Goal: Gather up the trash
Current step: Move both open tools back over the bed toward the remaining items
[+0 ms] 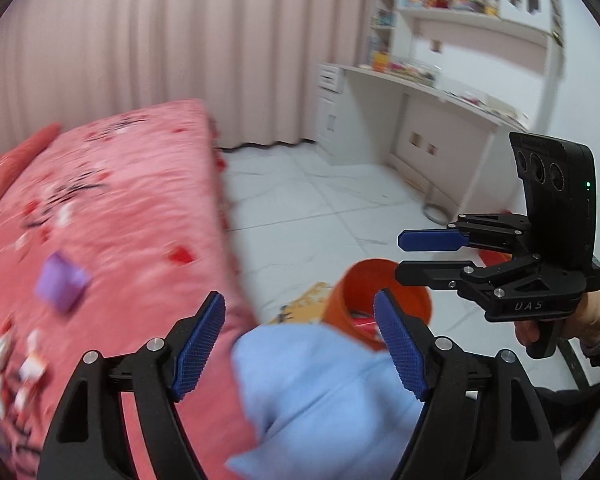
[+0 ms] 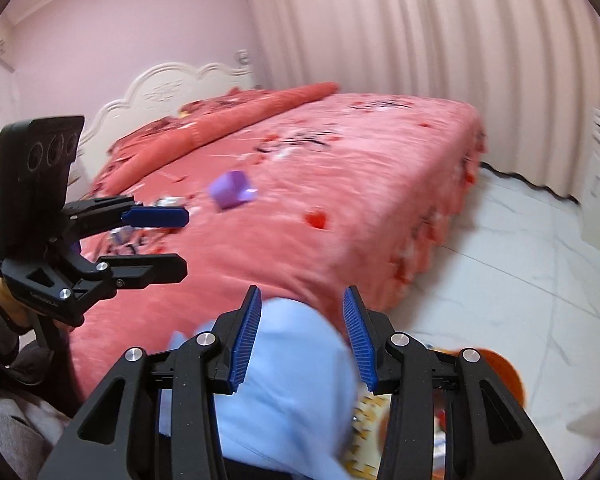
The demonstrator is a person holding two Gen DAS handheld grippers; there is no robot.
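Left gripper [image 1: 300, 344] jaws spread, nothing held. Right gripper [image 2: 302, 340] jaws parted, nothing gripped. Purple box [image 2: 233, 191] on bed [image 2: 380, 184] not yet reached: blurred approach, misgrasp risked.

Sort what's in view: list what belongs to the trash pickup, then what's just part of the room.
Job:
purple box lying on the bed
small scraps near it
orange bin on the floor, wrappers inside

Just there:
pink bedspread
light blue cloth
curtain
desk and shelves
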